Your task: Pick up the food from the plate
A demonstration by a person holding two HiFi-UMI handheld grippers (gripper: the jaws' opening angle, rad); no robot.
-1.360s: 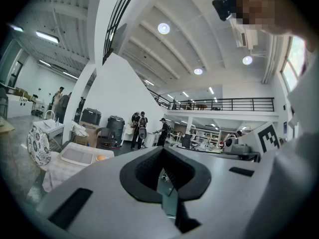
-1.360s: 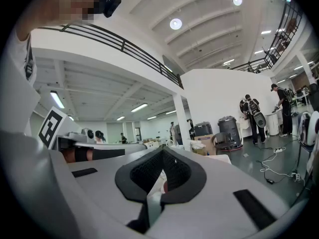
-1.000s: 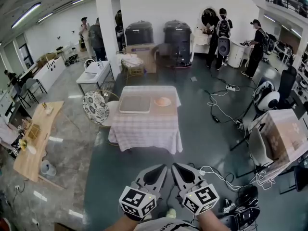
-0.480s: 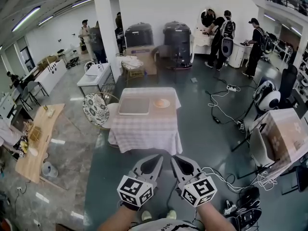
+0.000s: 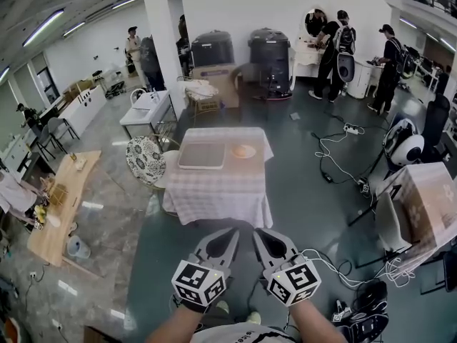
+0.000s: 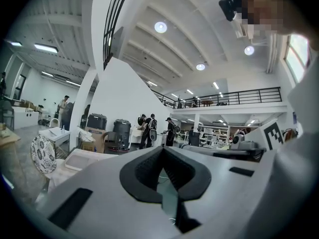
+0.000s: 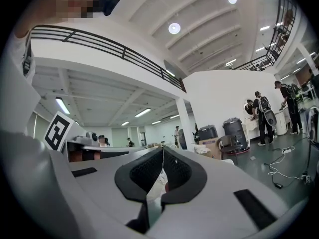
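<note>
Table with a checked cloth stands mid-floor and is the landmark. Plate sits on the table's far right part. The food on it is too small to tell from the plate. Flat grey tray lies on the table just left of the plate, not touching it.

Both tools are held low, well short of the table's near edge, side by side and pointing toward it. Left gripper: jaws pressed together at the tips, nothing between them; its own view shows the same. Right gripper: jaws pressed together, empty, confirmed in its own view. Marker cubes face up at the person's hands.

Patterned round chair stands just beside the table's left side. Wooden bench is well left of the table. White cable trails on the floor right of the table. Two dark bins stand beyond the table's far edge, with people standing near them.
</note>
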